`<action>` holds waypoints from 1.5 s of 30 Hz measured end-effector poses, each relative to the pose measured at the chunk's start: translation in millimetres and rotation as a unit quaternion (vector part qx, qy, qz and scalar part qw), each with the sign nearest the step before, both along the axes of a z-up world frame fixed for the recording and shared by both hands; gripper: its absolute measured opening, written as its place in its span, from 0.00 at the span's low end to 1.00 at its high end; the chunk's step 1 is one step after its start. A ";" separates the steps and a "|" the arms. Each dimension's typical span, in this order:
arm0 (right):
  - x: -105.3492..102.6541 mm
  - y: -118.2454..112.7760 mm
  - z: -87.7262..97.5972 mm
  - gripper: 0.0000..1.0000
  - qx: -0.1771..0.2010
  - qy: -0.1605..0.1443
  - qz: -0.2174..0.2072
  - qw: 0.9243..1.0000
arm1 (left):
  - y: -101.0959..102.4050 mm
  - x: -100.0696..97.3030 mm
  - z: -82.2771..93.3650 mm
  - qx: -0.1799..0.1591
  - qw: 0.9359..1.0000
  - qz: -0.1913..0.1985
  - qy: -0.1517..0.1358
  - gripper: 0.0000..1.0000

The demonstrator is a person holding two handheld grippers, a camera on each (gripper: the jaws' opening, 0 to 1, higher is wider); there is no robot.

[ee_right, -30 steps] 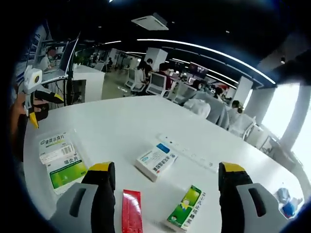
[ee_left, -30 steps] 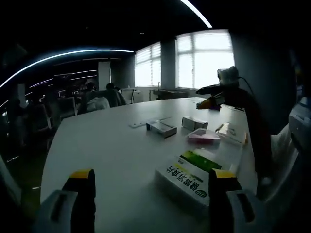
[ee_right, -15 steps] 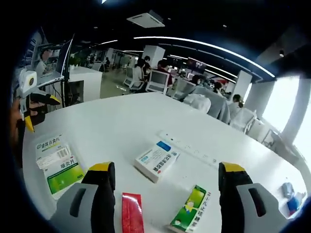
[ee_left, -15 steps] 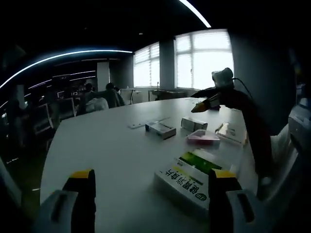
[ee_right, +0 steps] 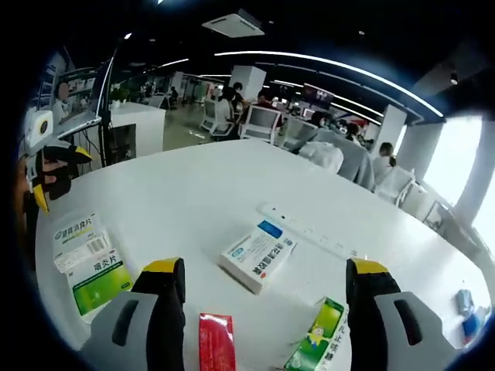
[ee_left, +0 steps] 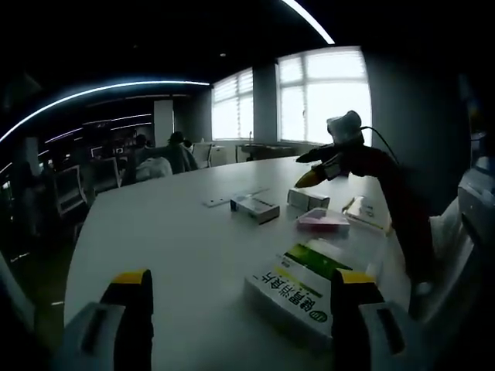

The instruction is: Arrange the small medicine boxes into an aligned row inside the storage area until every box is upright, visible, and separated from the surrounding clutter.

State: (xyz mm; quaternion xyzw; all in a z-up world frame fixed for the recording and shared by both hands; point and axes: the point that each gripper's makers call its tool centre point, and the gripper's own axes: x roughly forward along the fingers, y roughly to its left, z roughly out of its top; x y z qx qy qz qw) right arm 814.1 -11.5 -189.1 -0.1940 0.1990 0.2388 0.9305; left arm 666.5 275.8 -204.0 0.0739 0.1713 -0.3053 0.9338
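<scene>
While both hand-held grippers hang above the white tabletop, none of the medicine boxes stands up yet. Every box lies flat and they are scattered, so I think the job has hardly begun.

In the right gripper view, the right hand-held gripper has its jaws wide apart and holds nothing. Between those jaws lies a white and blue box. Just below it are a red box and a green box near the bottom edge. Off to the left, well apart, two green and white boxes lie touching each other. The left hand-held gripper shows near them at the left edge.

In the left gripper view, the left hand-held gripper is also spread wide and holds nothing. A big green and white box lies by its right jaw.

No storage area can be made out, so I cannot tell where the row should go.

A long white strip lies behind the white and blue box and may get in the way. Far back are chairs and seated people, well apart from the boxes.
</scene>
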 end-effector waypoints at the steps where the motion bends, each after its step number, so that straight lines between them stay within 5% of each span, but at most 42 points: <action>1: 0.0 1.3 -1.3 0.84 0.000 0.002 0.002 1.000 | -0.1 -0.8 -0.8 0.001 1.000 -0.001 0.001 0.95; 45: 26.3 15.6 -42.8 0.78 0.009 0.050 0.006 0.999 | -6.2 0.8 -4.4 -0.002 1.000 -0.011 0.006 0.92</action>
